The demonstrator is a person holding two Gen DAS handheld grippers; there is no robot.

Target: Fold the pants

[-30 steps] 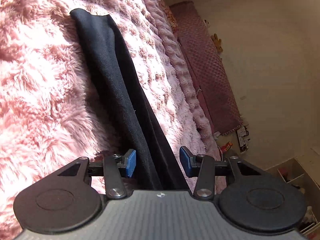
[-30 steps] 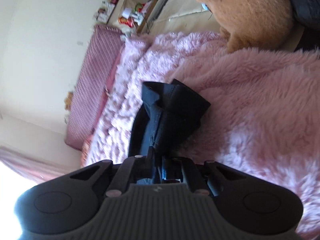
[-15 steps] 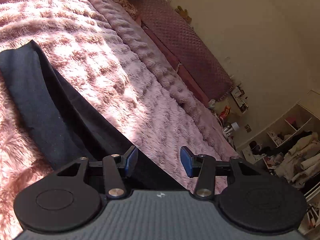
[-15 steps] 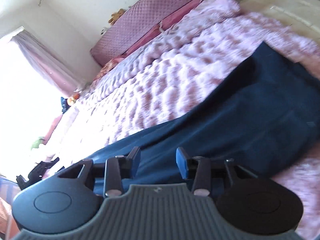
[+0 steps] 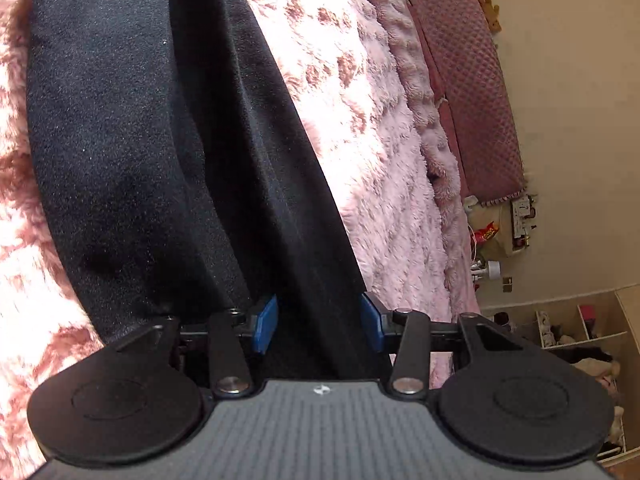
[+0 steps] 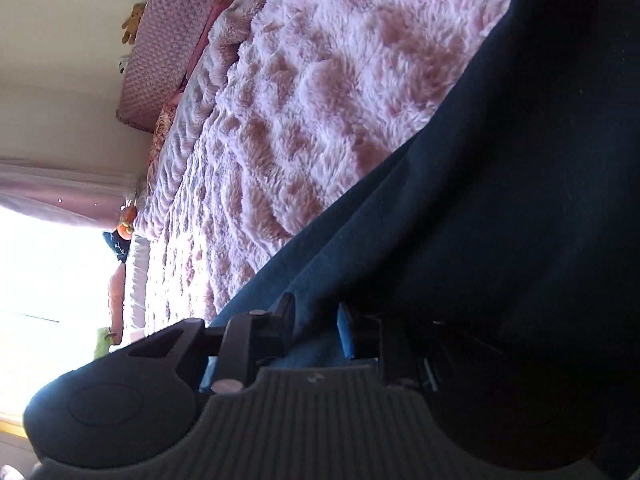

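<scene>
Dark navy pants [image 5: 168, 152] lie stretched out on a fluffy pink blanket [image 5: 360, 128]. In the left wrist view my left gripper [image 5: 318, 322] is open, its blue pads on either side of a strip of the pants fabric, not pinching it. In the right wrist view the pants [image 6: 500, 184] fill the right half. My right gripper [image 6: 316, 328] is open low over the fabric's edge, with cloth between the fingers. Its right finger is partly hidden in dark folds.
A quilted mauve headboard cushion [image 5: 468, 80] runs along the cream wall. Clutter and a white shelf unit [image 5: 576, 332] stand at the far right. In the right wrist view a bright window [image 6: 48, 280] with a pink curtain is at the left.
The right gripper was shut on the pants a second ago, then opened. Both grippers have moved down close to the pants. The left gripper has stayed open throughout.
</scene>
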